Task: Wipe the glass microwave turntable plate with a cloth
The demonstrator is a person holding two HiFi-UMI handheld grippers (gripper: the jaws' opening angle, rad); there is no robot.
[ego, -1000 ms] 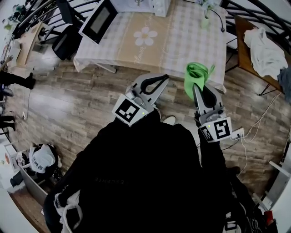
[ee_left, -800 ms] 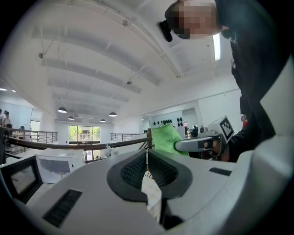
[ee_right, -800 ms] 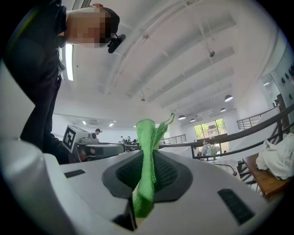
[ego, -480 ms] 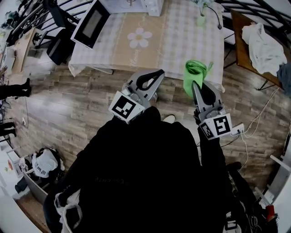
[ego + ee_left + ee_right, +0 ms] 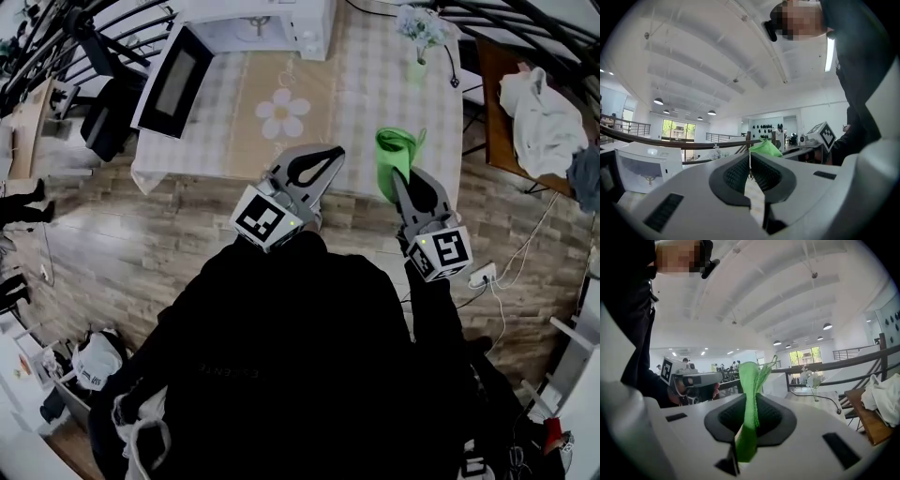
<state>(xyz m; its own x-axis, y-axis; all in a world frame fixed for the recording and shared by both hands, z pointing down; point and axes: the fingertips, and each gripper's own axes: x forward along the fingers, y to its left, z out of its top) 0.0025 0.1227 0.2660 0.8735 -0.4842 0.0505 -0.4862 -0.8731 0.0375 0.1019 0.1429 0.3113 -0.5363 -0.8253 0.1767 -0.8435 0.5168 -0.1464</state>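
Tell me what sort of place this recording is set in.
Probably a large open loft or office hall with a home-style corner: a microwave on a cloth-covered table, dark railings nearby, and a high white ceiling with pendant lamps.

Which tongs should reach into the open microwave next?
Left, probably. The left tongs are shut on nothing and sit on the side nearer the microwave, whose door stands open. The right tongs are clamped on the green cloth, which is needed for wiping.
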